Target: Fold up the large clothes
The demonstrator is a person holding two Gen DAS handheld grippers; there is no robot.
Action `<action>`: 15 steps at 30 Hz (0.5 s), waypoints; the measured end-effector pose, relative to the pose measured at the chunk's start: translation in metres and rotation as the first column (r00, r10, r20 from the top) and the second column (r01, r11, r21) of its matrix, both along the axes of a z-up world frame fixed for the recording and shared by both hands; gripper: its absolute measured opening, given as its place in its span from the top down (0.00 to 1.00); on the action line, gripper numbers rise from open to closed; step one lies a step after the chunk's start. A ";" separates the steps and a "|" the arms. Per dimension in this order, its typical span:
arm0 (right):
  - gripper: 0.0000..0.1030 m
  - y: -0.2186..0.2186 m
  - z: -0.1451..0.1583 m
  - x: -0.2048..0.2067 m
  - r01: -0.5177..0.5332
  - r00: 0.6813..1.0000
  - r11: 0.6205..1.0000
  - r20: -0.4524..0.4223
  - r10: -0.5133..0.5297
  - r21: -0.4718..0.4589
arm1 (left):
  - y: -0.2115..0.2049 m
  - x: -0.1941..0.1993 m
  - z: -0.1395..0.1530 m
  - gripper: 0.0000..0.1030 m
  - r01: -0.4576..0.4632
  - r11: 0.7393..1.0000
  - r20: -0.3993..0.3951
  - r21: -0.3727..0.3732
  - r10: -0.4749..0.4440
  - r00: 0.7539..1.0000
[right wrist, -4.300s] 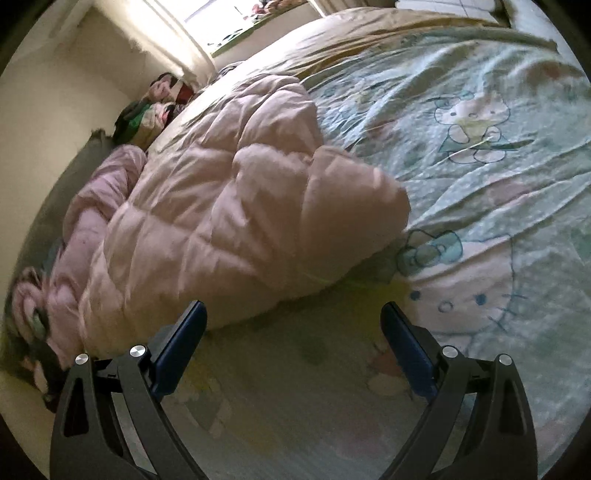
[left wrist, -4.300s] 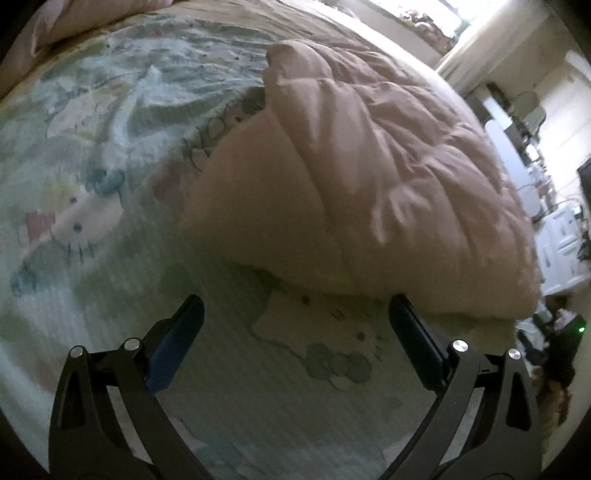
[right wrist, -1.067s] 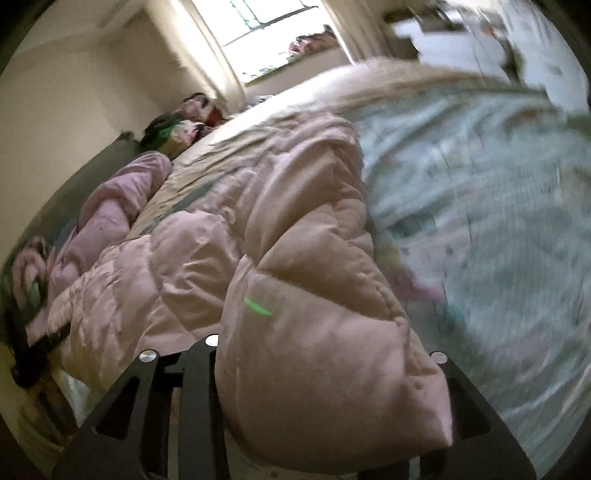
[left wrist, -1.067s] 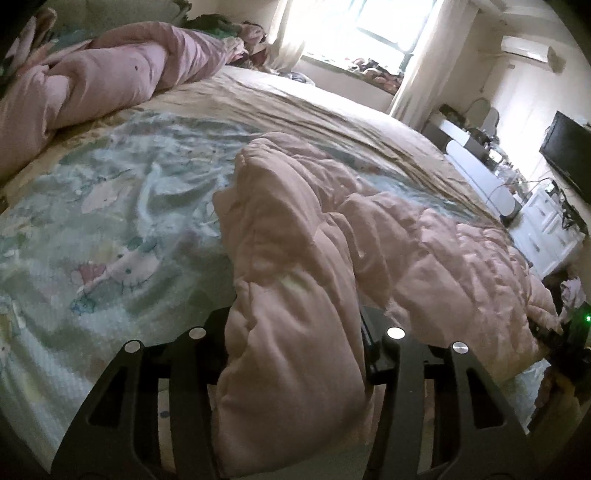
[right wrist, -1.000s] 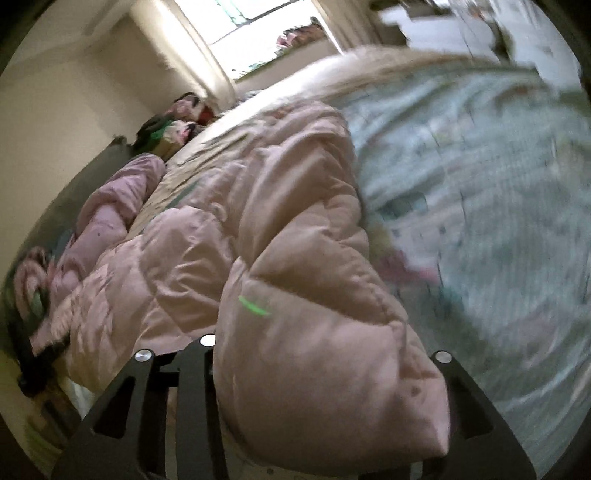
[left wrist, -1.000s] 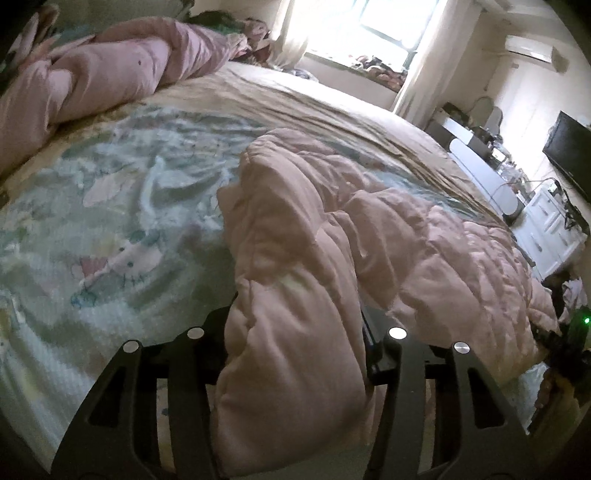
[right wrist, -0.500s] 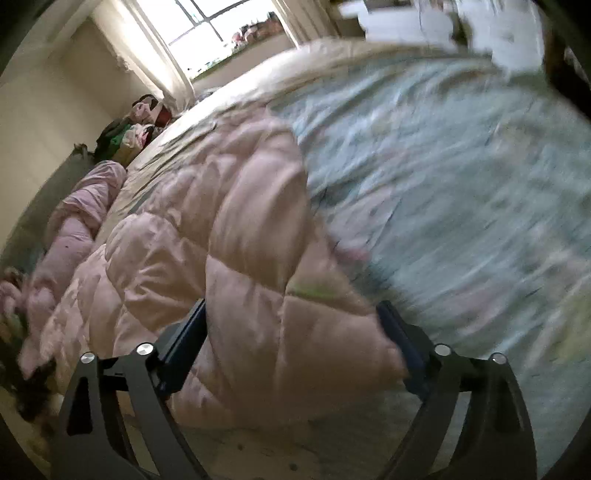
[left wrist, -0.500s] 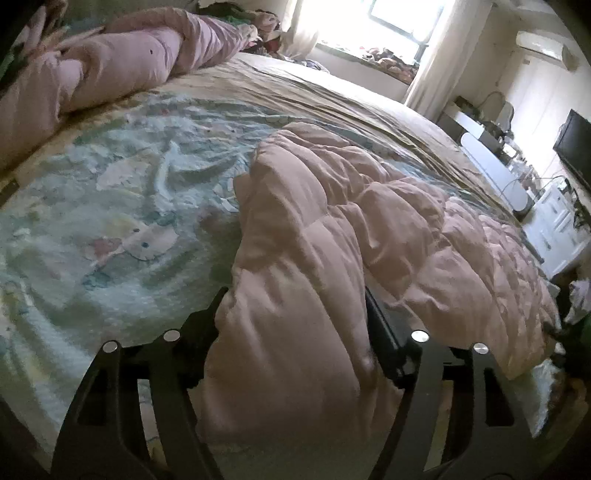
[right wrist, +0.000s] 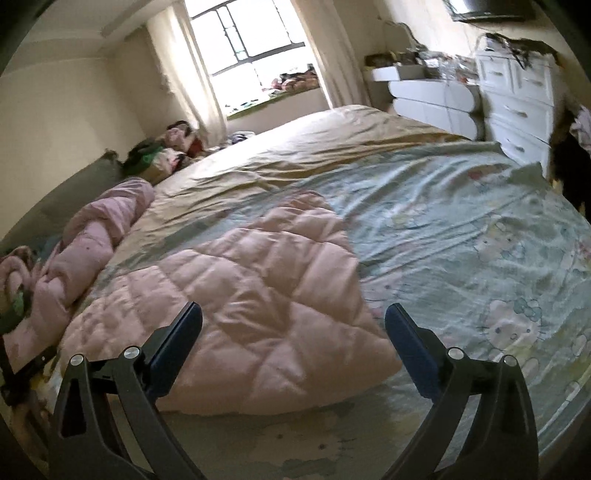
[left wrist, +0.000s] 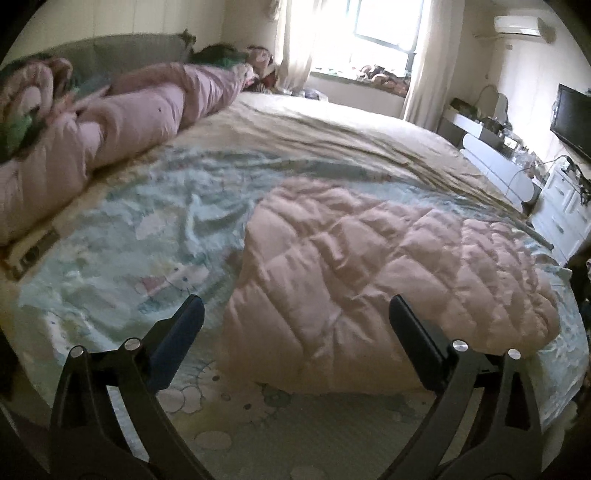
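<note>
Quilted garment (left wrist: 369,273): pink, puffy, large; lies flat in a roughly rectangular bundle on the cartoon-print sheet (left wrist: 122,236), near the bed's front edge; seen again from the other side (right wrist: 258,310).
Fold state: looks doubled over on itself, front edge thick and rounded; layer count under the top surface impossible to tell.
Progress: judged well along; at least one fold in place, bundle fairly tidy though wrinkled on top.
Left to do: probably one more fold to make it compact, or smoothing of the top; uncertain from these views.
Left gripper (left wrist: 295,332): jaws wide apart, holds nothing, hovers just before the garment's front left corner.
Right gripper (right wrist: 293,332): jaws wide apart, empty, poised over the garment's front right corner.
Contact: neither gripper visibly touching the fabric.
Surface: wide bed; pale blue-green sheet with cat figures, rumpled; beige cover (right wrist: 332,147) spread over the far half.
Soft footing: likely to let the bundle sag and slide under a pull.
Other bedding: rolled pink duvet (left wrist: 122,114) along the headboard side, well apart from the garment.
Room: bright window (right wrist: 255,44) with pale curtains at the far end, white drawers (right wrist: 517,96) along one wall, dark screen (left wrist: 574,118), air conditioner (left wrist: 517,26) high up.
</note>
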State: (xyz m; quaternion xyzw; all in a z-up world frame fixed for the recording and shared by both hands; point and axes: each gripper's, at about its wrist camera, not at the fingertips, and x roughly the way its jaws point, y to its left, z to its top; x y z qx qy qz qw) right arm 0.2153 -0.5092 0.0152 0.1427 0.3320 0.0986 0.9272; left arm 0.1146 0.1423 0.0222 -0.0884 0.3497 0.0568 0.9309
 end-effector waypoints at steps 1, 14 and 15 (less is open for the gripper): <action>0.04 0.006 0.005 -0.004 -0.015 1.000 1.000 0.010 0.015 -0.004 | -0.002 -0.003 0.005 0.09 0.000 1.000 0.008 0.006 0.000 1.000; 0.04 0.066 0.045 -0.054 -0.143 0.978 0.984 0.134 0.157 -0.108 | -0.045 -0.054 0.047 0.09 0.050 0.999 0.117 0.015 -0.051 0.992; 0.04 0.068 0.046 -0.057 -0.149 0.976 0.983 0.142 0.164 -0.112 | -0.048 -0.058 0.048 0.09 0.053 0.998 0.125 0.013 -0.055 0.991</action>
